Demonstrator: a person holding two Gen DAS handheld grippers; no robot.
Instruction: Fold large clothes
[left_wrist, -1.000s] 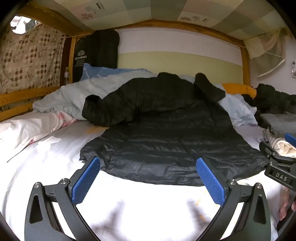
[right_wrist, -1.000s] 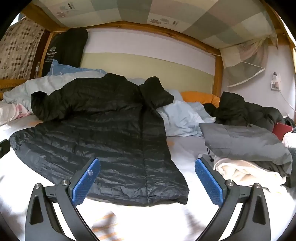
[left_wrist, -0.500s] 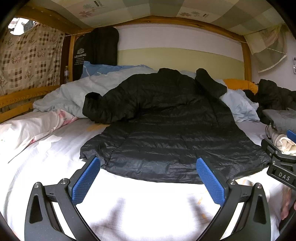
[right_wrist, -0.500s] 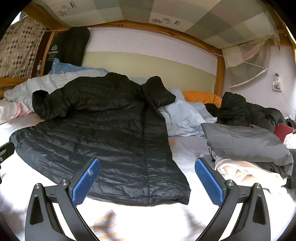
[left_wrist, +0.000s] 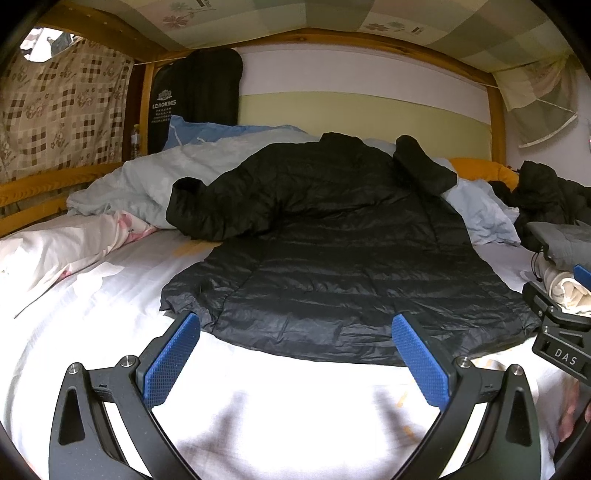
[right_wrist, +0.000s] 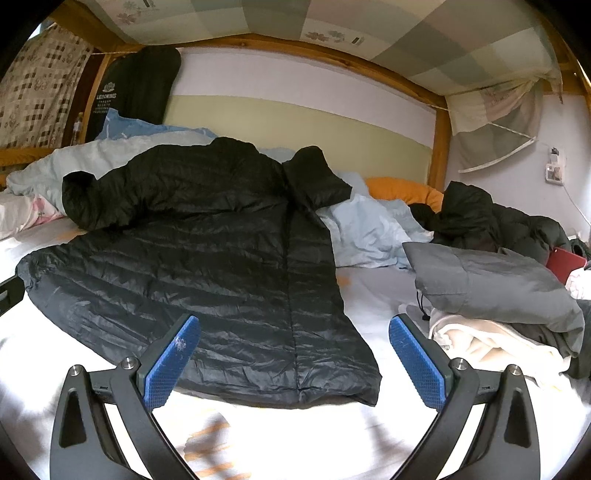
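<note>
A long black quilted down coat (left_wrist: 332, 266) (right_wrist: 207, 273) lies spread flat on the white sheet, hem toward me, collar and sleeves up on the bedding at the back. Its left sleeve (left_wrist: 207, 210) is folded across the chest; the right sleeve (left_wrist: 424, 166) rests on the pale blue quilt. My left gripper (left_wrist: 295, 343) hovers open just short of the hem, nothing between its blue pads. My right gripper (right_wrist: 295, 347) is open above the hem's right corner, holding nothing. Its body shows at the right edge of the left wrist view (left_wrist: 561, 339).
A grey folded garment on cream cloth (right_wrist: 491, 295) sits at the right, a dark jacket heap (right_wrist: 487, 218) behind it. Pale blue quilt (left_wrist: 155, 177) and pink-white bedding (left_wrist: 66, 247) lie left and back. A wooden bunk frame (left_wrist: 495, 122) surrounds the bed; white sheet (left_wrist: 280, 413) in front.
Both grippers have crept slightly forward toward the coat's hem. The coat has not moved and both grippers stay open.
</note>
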